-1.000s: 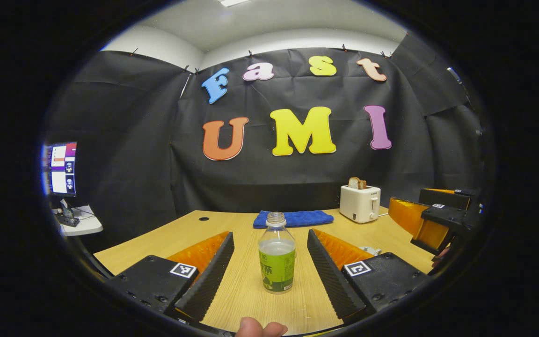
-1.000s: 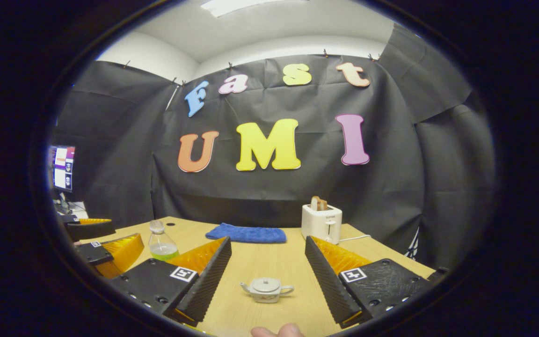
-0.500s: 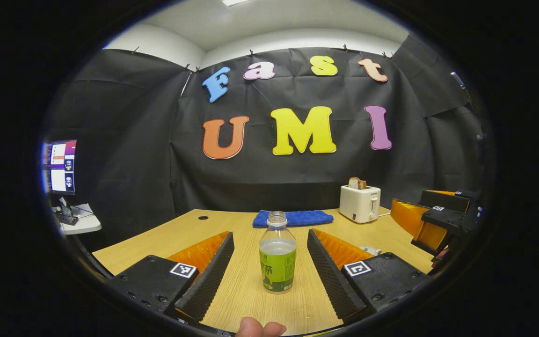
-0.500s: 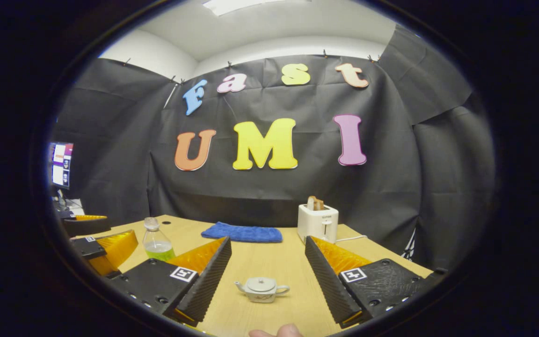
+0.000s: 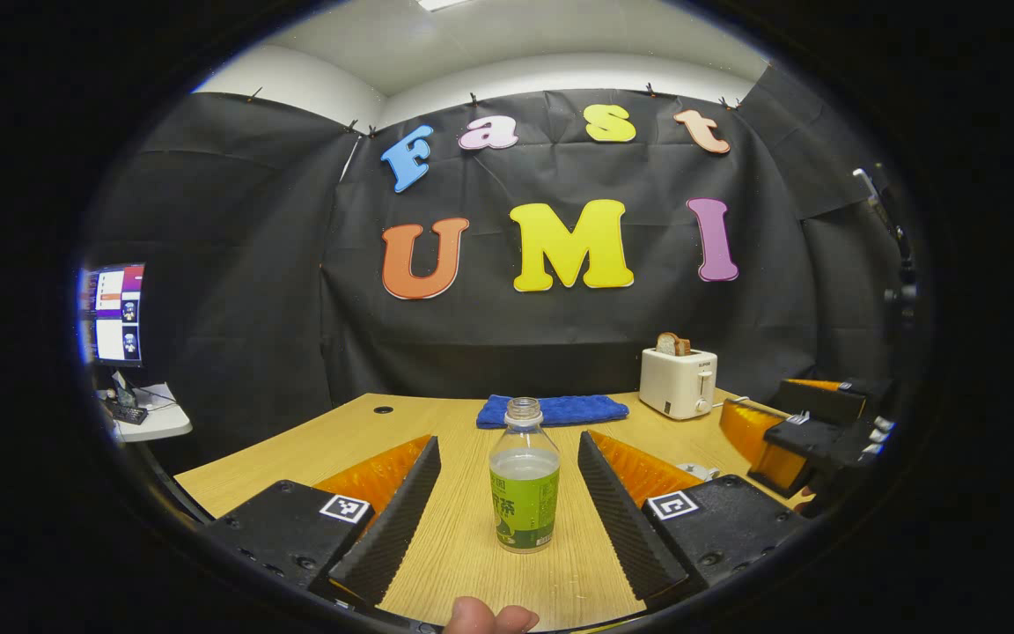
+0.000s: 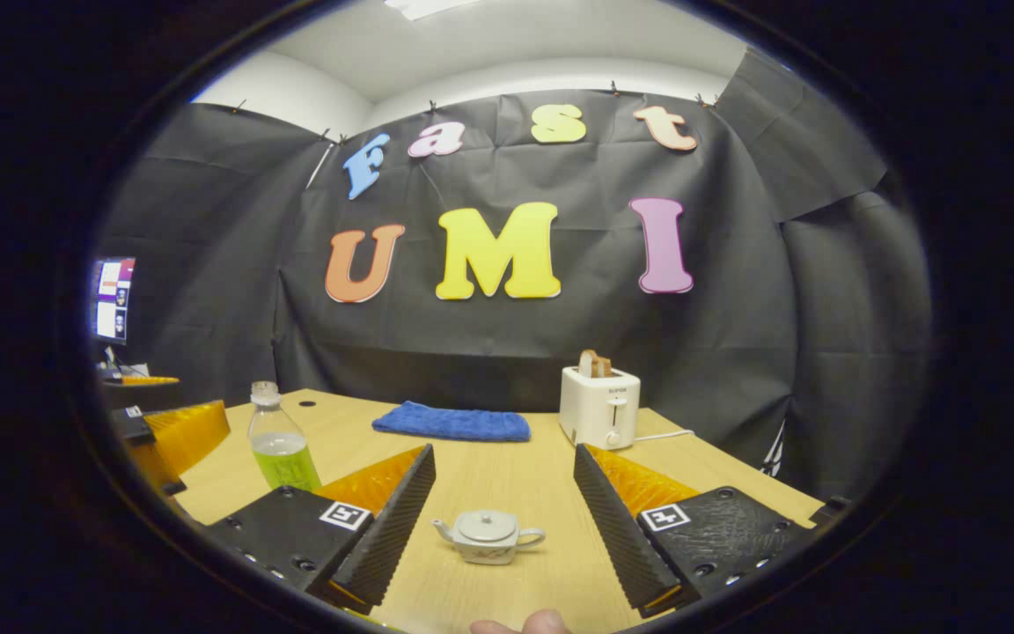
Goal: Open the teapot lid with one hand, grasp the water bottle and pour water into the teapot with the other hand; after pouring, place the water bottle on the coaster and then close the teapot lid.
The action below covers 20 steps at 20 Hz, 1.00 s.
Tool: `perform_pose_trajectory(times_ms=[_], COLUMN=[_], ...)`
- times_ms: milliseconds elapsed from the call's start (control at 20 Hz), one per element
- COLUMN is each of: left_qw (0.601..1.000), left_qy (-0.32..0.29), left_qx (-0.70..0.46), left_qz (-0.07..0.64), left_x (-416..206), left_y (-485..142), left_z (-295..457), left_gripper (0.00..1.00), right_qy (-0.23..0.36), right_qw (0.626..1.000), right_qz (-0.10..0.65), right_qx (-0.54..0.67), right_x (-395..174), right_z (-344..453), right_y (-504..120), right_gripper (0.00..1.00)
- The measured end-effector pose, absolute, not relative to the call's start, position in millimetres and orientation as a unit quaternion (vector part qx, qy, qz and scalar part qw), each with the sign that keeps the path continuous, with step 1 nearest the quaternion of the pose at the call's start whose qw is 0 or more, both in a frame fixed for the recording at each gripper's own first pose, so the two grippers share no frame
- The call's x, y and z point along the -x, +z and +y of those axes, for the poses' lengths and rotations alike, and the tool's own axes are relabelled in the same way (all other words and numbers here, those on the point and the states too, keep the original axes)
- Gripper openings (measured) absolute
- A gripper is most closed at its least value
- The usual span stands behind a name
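Observation:
A clear, uncapped water bottle [image 5: 523, 475] with a green label stands upright on the wooden table [image 5: 463, 563], between the fingers of my open left gripper [image 5: 507, 506], which do not touch it. In the right gripper view the same bottle [image 6: 278, 440] stands at the left. A small pale teapot [image 6: 488, 536] with its lid on sits on the table, just beyond my open right gripper [image 6: 504, 509]. At the right edge of the left gripper view hangs the right gripper [image 5: 811, 431]. The left gripper [image 6: 164, 436] appears at the left of the right gripper view.
A folded blue towel [image 5: 553, 409] lies at the back of the table. A white toaster [image 5: 678, 382] with a slice of bread stands at the back right. A monitor [image 5: 111, 313] and a small side table [image 5: 150, 421] stand off to the left.
The right gripper has sunk lower and tilted up a little; the teapot sits slightly higher between its fingers. The left gripper has hardly moved and the bottle stays put.

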<state>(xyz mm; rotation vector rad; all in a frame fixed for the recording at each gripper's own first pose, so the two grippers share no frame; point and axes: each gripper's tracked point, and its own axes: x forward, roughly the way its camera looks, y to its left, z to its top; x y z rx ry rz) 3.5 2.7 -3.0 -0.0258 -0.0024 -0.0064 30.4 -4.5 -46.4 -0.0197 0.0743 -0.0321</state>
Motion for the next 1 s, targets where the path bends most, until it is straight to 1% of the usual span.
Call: perform_pose_trajectory(times_ms=[350, 650, 700, 750, 800, 850, 1000], left_qw=[1.0, 1.0, 1.0, 1.0, 1.0, 1.0, 1.0], left_qy=[0.002, 0.005, 0.006, 0.007, 0.007, 0.007, 0.006], left_qx=[0.016, 0.022, 0.022, 0.022, 0.022, 0.023, 0.024], left_qz=[0.002, 0.003, 0.004, 0.005, 0.006, 0.007, 0.008], left_x=[-4.6, -5.0, -5.6, -5.7, -6.6, -7.0, -6.8], left_y=[-4.1, -3.0, -3.4, -3.7, -4.7, -4.9, -6.2], left_z=[8.2, 13.6, 15.2, 15.9, 16.3, 16.0, 16.7], left_gripper=[0.98, 0.98, 0.98, 0.98, 0.98, 0.98, 0.99], right_qy=[-0.02, -0.021, -0.016, -0.015, -0.016, -0.019, -0.025], right_qw=[0.997, 0.993, 0.992, 0.991, 0.991, 0.99, 0.989], right_qz=[0.078, 0.118, 0.125, 0.129, 0.136, 0.14, 0.148], right_qx=[-0.009, 0.005, 0.003, 0.001, 0.003, 0.004, 0.003], right_x=[-65.3, -94.0, -96.1, -98.2, -100.7, -101.9, -103.9], right_z=[1.8, 6.7, 9.2, 10.5, 9.7, 8.7, 7.7], right_y=[-87.9, -119.5, -124.8, -127.5, -130.4, -133.2, -137.4], right_gripper=[0.95, 0.95, 0.92, 0.83, 0.77, 0.6, 0.32])
